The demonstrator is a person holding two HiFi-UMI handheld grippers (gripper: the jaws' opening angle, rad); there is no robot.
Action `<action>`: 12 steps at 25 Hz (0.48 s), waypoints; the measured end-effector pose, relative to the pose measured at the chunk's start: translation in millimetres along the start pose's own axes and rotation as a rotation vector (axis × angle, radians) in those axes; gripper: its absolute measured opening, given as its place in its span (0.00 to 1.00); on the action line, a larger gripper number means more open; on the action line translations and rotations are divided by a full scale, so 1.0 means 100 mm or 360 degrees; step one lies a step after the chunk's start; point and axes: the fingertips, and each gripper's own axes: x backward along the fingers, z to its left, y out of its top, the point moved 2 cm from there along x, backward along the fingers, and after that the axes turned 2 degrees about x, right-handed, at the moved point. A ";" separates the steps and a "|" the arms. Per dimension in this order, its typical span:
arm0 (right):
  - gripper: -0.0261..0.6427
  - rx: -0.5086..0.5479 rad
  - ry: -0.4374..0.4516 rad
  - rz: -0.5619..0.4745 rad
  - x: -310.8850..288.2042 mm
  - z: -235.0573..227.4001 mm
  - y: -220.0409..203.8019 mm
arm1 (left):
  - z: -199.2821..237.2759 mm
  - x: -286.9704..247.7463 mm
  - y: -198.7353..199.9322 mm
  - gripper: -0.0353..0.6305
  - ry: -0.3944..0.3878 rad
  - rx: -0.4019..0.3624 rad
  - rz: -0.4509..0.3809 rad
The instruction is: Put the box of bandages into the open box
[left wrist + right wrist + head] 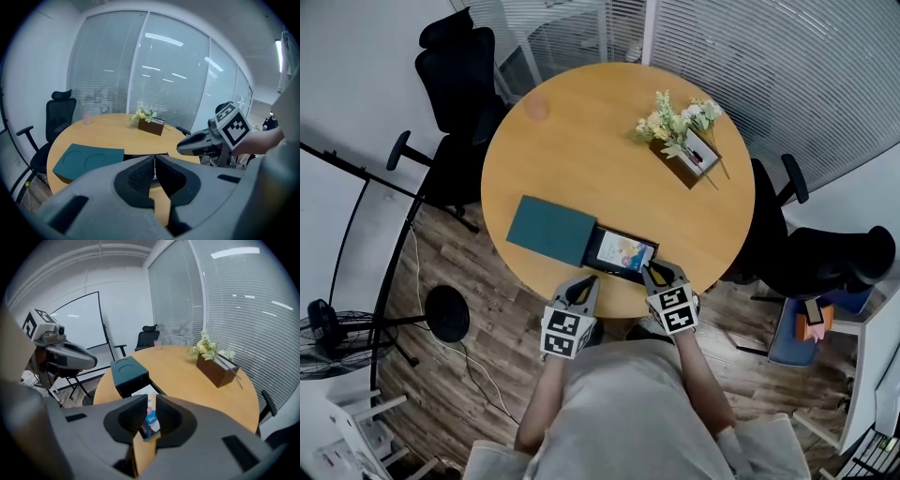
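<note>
The box of bandages (pixel 623 253), white and blue, lies flat inside the open black box (pixel 592 246) at the near edge of the round table (pixel 581 141). The teal lid (pixel 551 230) lies to the box's left, touching it. My right gripper (pixel 657 276) hovers above the box's right end, open, and between its jaws I see only the bandages (pixel 151 419) lying below my right gripper (pixel 151 400). My left gripper (pixel 580 287) hangs at the table's near rim. In the left gripper view my left gripper (pixel 154 160) is shut on nothing, with the lid (pixel 86 159) beyond it.
A brown planter with flowers (pixel 682 141) stands at the table's far right and a pink cup (pixel 536 108) at the far left. Black office chairs (pixel 455 66) flank the table. A fan (pixel 328 337) and cables lie on the floor at left.
</note>
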 end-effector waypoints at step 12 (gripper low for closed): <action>0.04 -0.0188 -0.0041 -0.0134 0.31 -0.11 -0.07 | -0.11 -0.02 -0.01 0.07 0.0030 -0.0019 -0.0025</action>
